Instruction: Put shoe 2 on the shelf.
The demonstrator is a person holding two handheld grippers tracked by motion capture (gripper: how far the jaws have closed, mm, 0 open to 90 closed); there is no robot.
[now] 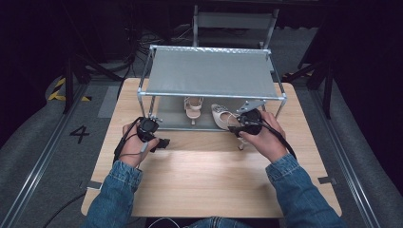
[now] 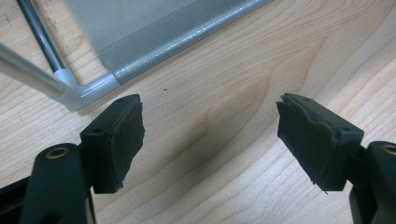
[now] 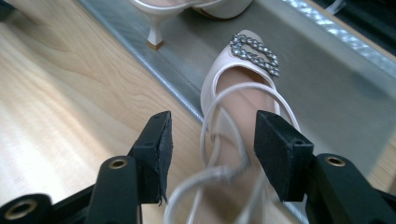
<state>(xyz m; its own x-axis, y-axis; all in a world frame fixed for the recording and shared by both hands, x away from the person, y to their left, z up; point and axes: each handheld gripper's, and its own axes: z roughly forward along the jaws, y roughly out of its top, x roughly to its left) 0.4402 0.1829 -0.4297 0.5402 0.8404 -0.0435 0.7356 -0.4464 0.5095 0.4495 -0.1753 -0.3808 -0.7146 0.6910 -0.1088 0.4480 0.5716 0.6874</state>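
- The right gripper [image 1: 236, 127] sits at the near right corner of the shoe rack's lower shelf, released: in the right gripper view [image 3: 210, 154] its jaws stand apart and neither pad presses on anything.
- Between those spread jaws lies the rear of a pale heeled sandal [image 3: 243, 88]; its thin straps loop up in the gap, blurred close to the lens, so I cannot tell whether a strap brushes a pad.
- The sandal's toe, with a jewelled buckle [image 3: 254, 52], rests on the grey lower shelf [image 3: 327, 93], while its heel end hangs over the shelf's near edge toward the wooden table [image 1: 209, 175].
- In the high view this sandal [image 1: 219, 115] lies on the right part of the shelf, just left of the right gripper.
- A second sandal [image 1: 193, 108] stands farther left on the same shelf, apart from the first; its slim heel [image 3: 154, 35] shows in the right gripper view.
- The left gripper [image 1: 160, 142] is held over the table near the rack's near left corner post [image 2: 70, 84], released too: in the left gripper view [image 2: 210, 140] its jaws are wide apart with bare wood between them.
- The rack's grey top shelf [image 1: 211, 71] spans above both sandals.
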